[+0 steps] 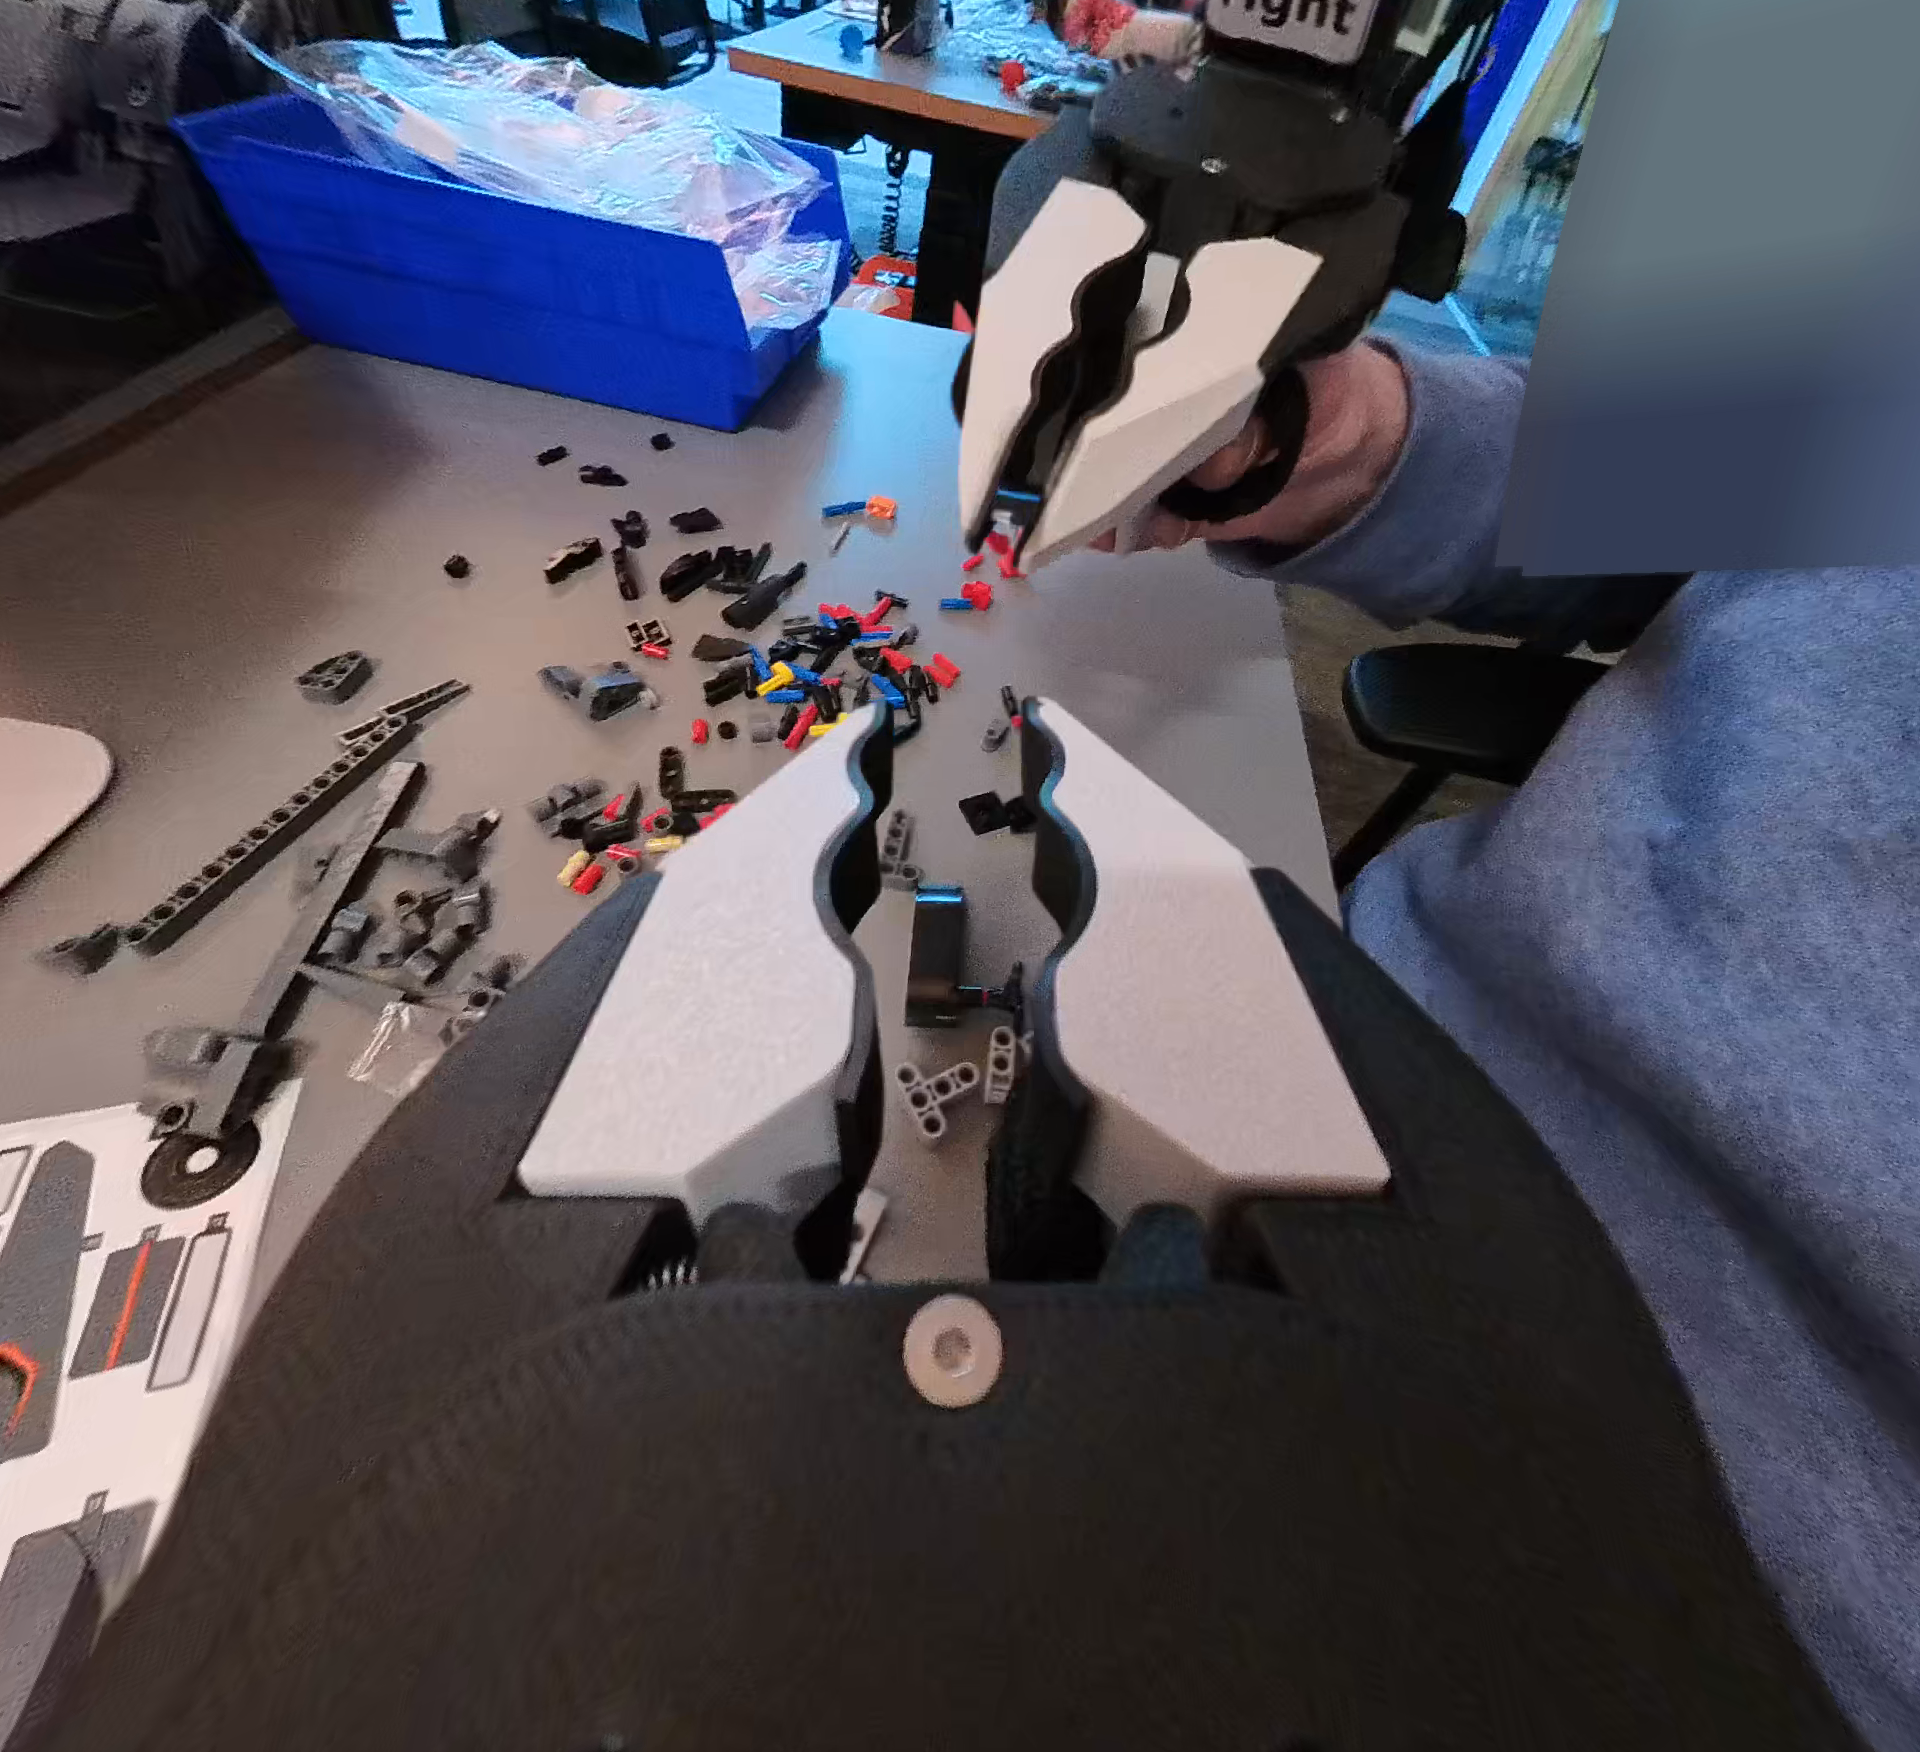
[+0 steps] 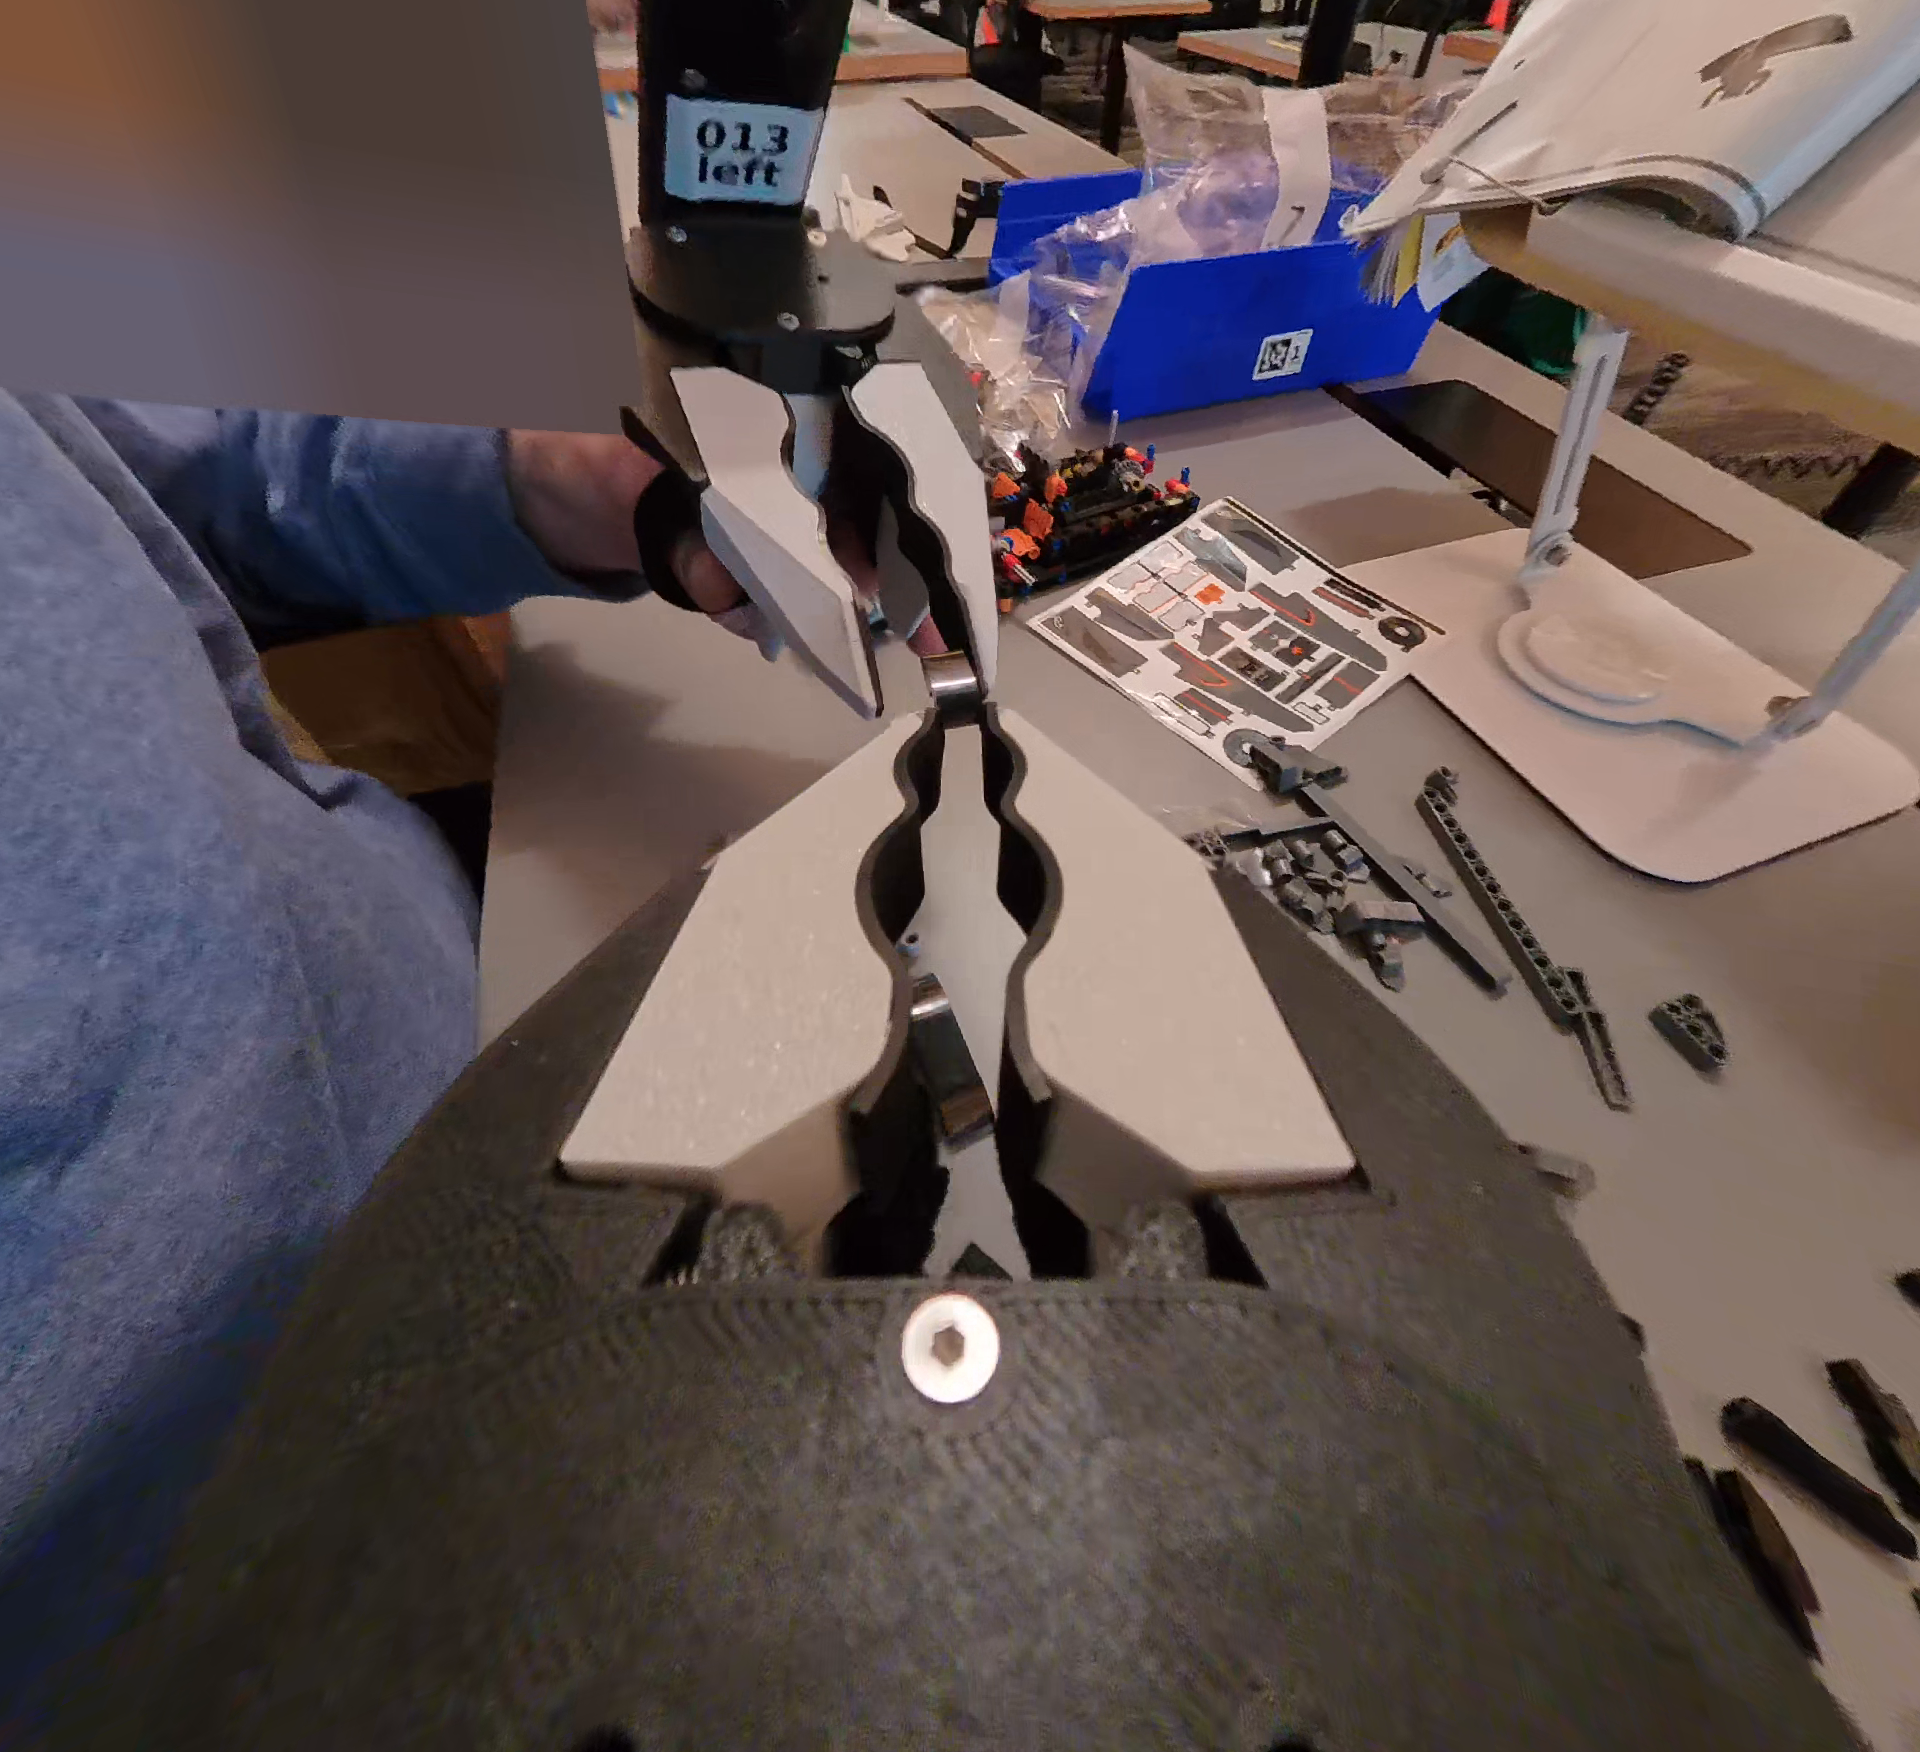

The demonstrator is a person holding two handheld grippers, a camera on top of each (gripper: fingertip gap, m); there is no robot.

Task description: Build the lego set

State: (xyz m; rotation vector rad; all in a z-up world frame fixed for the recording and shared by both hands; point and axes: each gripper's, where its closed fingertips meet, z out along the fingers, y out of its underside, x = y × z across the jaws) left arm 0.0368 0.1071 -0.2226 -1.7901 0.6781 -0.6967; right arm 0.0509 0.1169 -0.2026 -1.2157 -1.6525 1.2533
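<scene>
From my left wrist camera, my left gripper [image 1: 956, 715] hangs above the grey table [image 1: 312, 497] with its fingers spread apart and nothing between them. Below the gap lie a black piece [image 1: 935, 954] and a light grey T-shaped piece [image 1: 940, 1091]. Ahead is the scattered pile of small pins [image 1: 831, 663], red, blue, yellow and black. Beyond it my right gripper [image 1: 1003, 549] points down, pinching a small black piece [image 1: 1013, 507] at its tips.

From my right wrist camera, my right gripper [image 2: 956, 715] is drawn narrow onto that small black piece [image 2: 954, 694]. My left gripper [image 2: 914, 684] is just beside it, fingers parted. A sticker sheet [image 2: 1236, 632], a long grey beam [image 2: 1507, 913] and a blue bin [image 2: 1247, 320] lie to the right.
</scene>
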